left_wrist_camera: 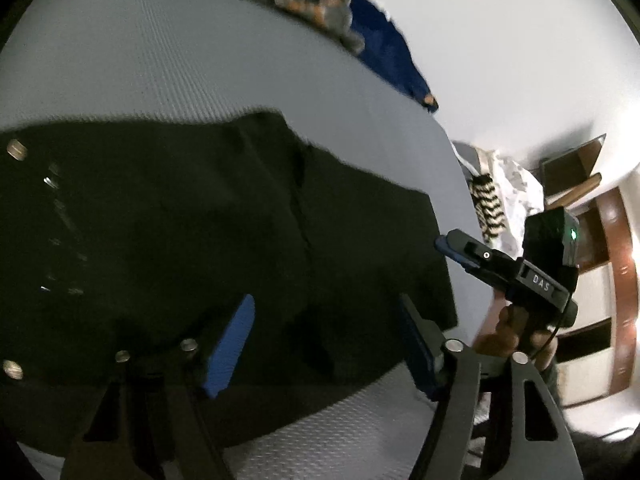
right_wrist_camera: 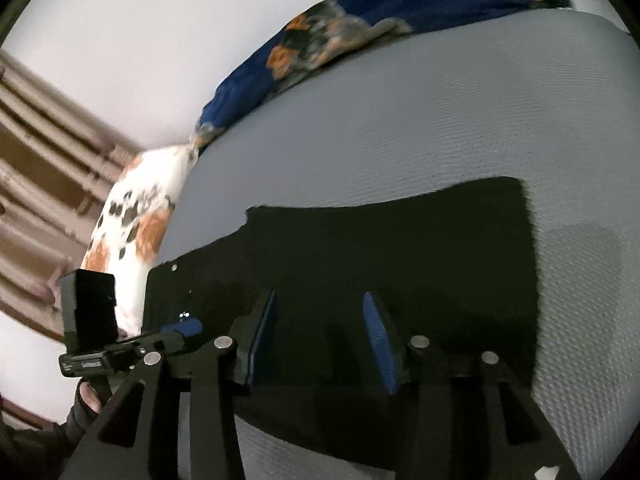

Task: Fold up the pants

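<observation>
The grey bed (right_wrist_camera: 440, 120) is covered at centre by the black pants (right_wrist_camera: 400, 248), laid flat. Left gripper (left_wrist_camera: 326, 344) fingers are seen spread apart over the fabric, nothing held. Right gripper (right_wrist_camera: 320, 344), at 3 o'clock of it, is half-spread, empty.

Black pants (right_wrist_camera: 400, 248), grey textured bed (right_wrist_camera: 440, 120), blue/orange floral blanket (right_wrist_camera: 360, 12).

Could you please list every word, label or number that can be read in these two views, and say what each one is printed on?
"DAS": white letters on the black body of the right gripper, seen in the left wrist view.
Unreadable: a small pale label on the side of the left gripper in the right wrist view, too blurred to make out.
No text shows on the black pants, the grey bed or the floral bedding.
</observation>
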Demonstrator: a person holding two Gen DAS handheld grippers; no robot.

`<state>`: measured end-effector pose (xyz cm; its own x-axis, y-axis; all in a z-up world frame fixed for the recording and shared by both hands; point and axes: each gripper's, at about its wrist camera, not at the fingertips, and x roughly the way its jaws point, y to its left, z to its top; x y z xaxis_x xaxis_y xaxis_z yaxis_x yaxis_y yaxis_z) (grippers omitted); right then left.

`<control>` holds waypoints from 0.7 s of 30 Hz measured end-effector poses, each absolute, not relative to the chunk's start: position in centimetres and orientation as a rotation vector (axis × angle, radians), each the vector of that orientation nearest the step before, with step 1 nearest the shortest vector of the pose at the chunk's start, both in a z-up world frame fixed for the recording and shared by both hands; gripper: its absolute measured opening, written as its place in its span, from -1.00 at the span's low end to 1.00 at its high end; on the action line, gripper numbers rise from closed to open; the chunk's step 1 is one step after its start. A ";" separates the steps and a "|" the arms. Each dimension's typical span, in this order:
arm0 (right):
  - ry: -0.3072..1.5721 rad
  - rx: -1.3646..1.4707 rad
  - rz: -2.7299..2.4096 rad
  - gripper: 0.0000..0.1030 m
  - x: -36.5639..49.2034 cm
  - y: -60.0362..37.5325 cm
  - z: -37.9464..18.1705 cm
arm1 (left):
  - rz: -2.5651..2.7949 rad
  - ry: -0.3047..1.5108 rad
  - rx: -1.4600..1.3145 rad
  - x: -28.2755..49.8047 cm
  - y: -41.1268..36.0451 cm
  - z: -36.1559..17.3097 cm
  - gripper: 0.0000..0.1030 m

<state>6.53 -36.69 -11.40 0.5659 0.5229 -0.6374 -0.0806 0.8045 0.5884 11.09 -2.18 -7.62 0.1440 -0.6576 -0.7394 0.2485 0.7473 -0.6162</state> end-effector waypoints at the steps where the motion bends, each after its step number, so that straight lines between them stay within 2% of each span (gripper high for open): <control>1: 0.900 0.551 0.367 -0.15 6.2 -37.2 -11.5 | -0.679 1.305 -0.395 11.3 -2.7 -8.2 0.27; 7: 0.893 0.575 0.347 -0.14 5.8 -38.5 -12.0 | -0.643 1.415 -0.426 11.8 -4.2 -10.9 0.23; 14: 0.903 0.600 0.363 -0.14 6.1 -38.6 -12.8 | -0.678 1.438 -0.414 10.7 -6.0 -10.9 0.20; 15: 0.905 0.601 0.361 -0.14 6.1 -38.5 -12.8 | -0.686 1.443 -0.409 10.6 -6.5 -10.8 0.14; 16: 0.906 0.604 0.357 -0.14 6.1 -38.6 -12.9 | -0.697 1.459 -0.427 10.5 -6.8 -11.0 -0.19; 17: 0.905 0.606 0.356 -0.14 6.1 -38.6 -12.9 | -0.710 1.487 -0.448 10.5 -7.1 -11.3 -0.36; 18: 0.904 0.608 0.356 -0.14 6.1 -38.6 -12.9 | -0.716 1.521 -0.466 10.4 -7.4 -11.9 -0.69; 19: 0.904 0.607 0.355 -0.14 6.1 -38.6 -12.9 | -0.706 1.541 -0.464 10.1 -7.8 -12.5 -0.81; 21: 0.900 0.602 0.352 -0.14 6.0 -38.6 -12.8 | -0.700 1.517 -0.438 10.0 -8.0 -12.2 -0.84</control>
<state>6.02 -38.62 -12.81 0.5816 0.5236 -0.6225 -0.0381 0.7820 0.6222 9.98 -8.01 -12.22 -0.0817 -0.6577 -0.7489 0.1426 0.7359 -0.6619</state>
